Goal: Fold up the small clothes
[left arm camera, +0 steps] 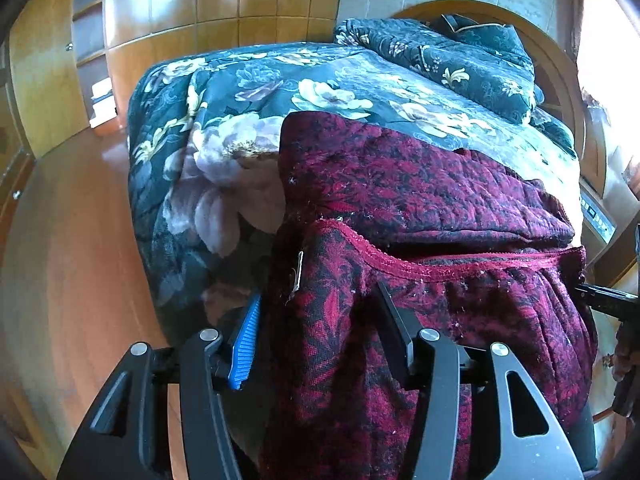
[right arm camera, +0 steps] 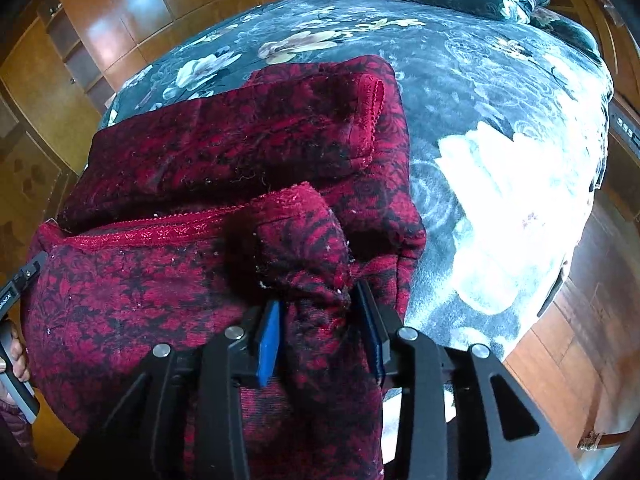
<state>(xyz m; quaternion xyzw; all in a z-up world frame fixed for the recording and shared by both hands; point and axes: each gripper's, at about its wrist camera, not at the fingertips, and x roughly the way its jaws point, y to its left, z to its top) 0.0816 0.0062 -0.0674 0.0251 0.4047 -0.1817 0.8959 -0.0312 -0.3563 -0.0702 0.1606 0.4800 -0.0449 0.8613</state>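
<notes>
A dark red garment with a black leaf pattern (left arm camera: 420, 184) lies on the near end of a bed; it also shows in the right wrist view (right arm camera: 224, 148). Its near part hangs over the bed's edge. My left gripper (left arm camera: 320, 332) is shut on the hanging left part of the garment, cloth bunched between its jaws. My right gripper (right arm camera: 320, 320) is shut on the right part, where a fold of cloth (right arm camera: 296, 236) with red trim rises above the fingers. The right gripper's body shows at the right edge of the left wrist view (left arm camera: 612, 300).
The bed carries a dark teal floral quilt (left arm camera: 248, 92), also in the right wrist view (right arm camera: 480, 128), with a folded floral duvet (left arm camera: 452, 52) at its head. Wooden wardrobes (left arm camera: 192, 4) stand behind, and a wooden floor (left arm camera: 68, 240) lies left of the bed.
</notes>
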